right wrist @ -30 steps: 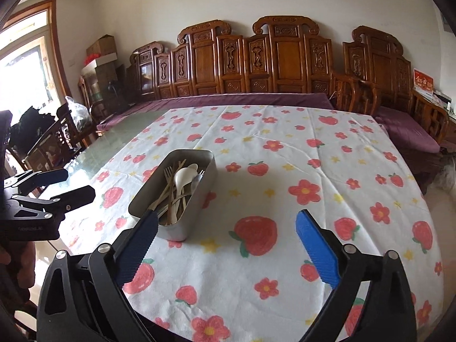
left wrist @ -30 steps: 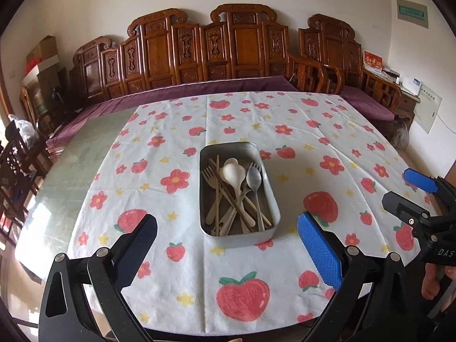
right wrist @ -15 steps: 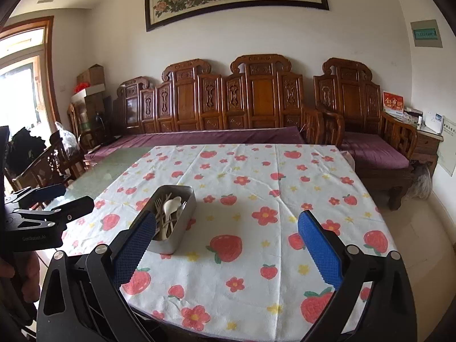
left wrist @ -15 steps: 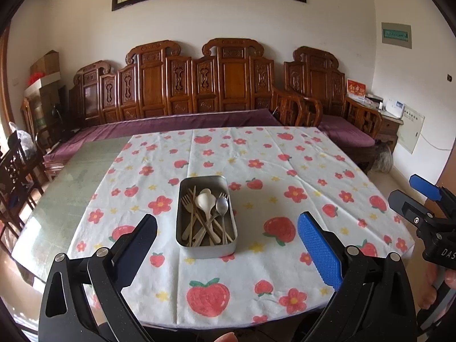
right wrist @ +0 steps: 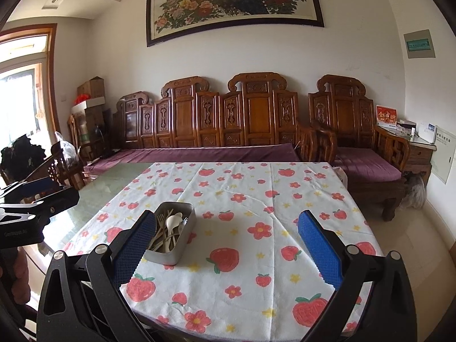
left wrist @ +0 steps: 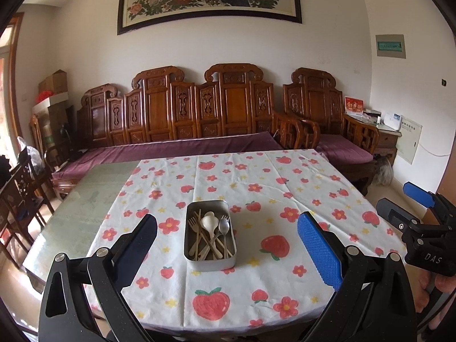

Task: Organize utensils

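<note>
Utensils [left wrist: 211, 235] heaped in one metal tin [left wrist: 210, 262], two grippers spread wide, left gripper [left wrist: 228, 245], right gripper [right wrist: 228, 245]

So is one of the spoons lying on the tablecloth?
No, the spoons all sit with the forks inside the metal tin, none out on the tablecloth.

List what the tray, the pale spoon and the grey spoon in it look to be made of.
Tray: probably stainless steel or tin, going by its dull grey sheen and thin rolled rim.
Pale spoon: looks like matte cream plastic or a wheat-straw composite, with no shine; ceramic cannot be ruled out.
Grey spoon: likely polished metal, since its bowl is silvery and reflective.
</note>
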Tool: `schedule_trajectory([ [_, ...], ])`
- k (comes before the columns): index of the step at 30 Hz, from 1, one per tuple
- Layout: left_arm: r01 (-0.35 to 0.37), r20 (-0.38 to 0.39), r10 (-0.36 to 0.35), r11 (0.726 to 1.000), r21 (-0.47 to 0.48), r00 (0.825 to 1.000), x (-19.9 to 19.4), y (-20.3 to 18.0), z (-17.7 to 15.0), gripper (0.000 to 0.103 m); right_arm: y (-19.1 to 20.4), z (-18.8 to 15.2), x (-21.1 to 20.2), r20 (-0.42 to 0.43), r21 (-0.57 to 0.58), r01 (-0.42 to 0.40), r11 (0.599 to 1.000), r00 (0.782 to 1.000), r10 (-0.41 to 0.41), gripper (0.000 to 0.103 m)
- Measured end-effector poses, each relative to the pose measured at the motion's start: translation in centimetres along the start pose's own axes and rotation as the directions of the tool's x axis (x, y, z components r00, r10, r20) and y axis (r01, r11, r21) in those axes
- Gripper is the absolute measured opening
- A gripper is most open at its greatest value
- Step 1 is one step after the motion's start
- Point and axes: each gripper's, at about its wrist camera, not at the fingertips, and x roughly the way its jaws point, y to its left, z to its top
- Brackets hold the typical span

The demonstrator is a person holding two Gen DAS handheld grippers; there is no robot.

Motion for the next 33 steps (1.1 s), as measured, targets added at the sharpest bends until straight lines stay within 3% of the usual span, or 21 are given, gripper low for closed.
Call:
schedule_trajectory([
  [33, -0.008, 0.012, 0.008, 1.0, -0.013, 1.0, -0.15, -0.45, -0.32, 0.095, -0.55, -0.4, -0.17, -0.002, 0.009, 0.012, 1.0, 1.0, -0.012, 0.1],
])
